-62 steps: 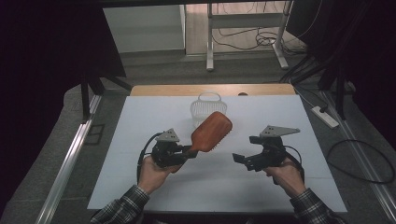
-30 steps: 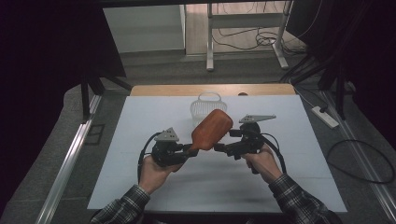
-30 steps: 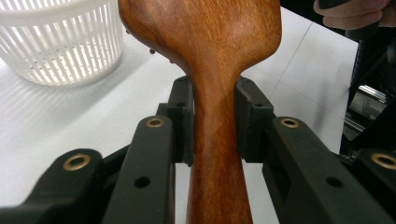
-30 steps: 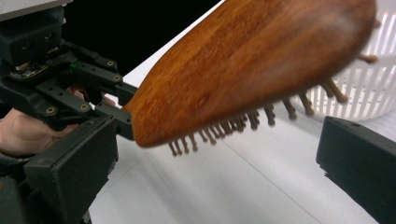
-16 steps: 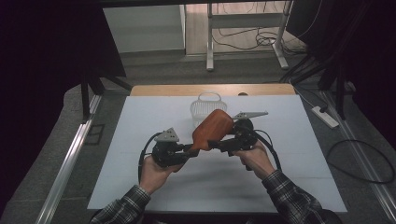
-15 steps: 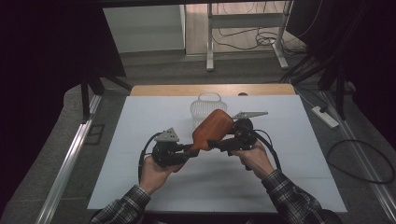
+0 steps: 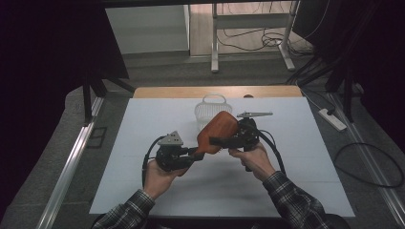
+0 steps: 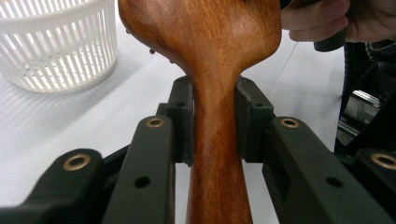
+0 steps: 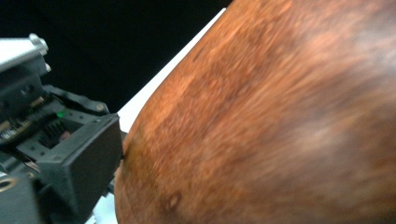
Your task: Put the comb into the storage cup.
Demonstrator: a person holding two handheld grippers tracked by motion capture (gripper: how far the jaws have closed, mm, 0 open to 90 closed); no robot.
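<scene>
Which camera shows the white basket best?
The high view: there the whole white basket stands on the table, handle and all, just behind the wooden brush. The left gripper view catches only part of its slatted wall at the top left. In the right gripper view the brush blocks it.

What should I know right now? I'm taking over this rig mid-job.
Left hand-held gripper: shut on the handle of the wooden brush, which is held above the table.
Right hand-held gripper: at the brush head, which is between its jaws. The jaws have just been closing; a firm grip is not clear.
White basket: on the table behind.
Done: brush lifted.
Left: probably secure the right grip, then release the left.
</scene>
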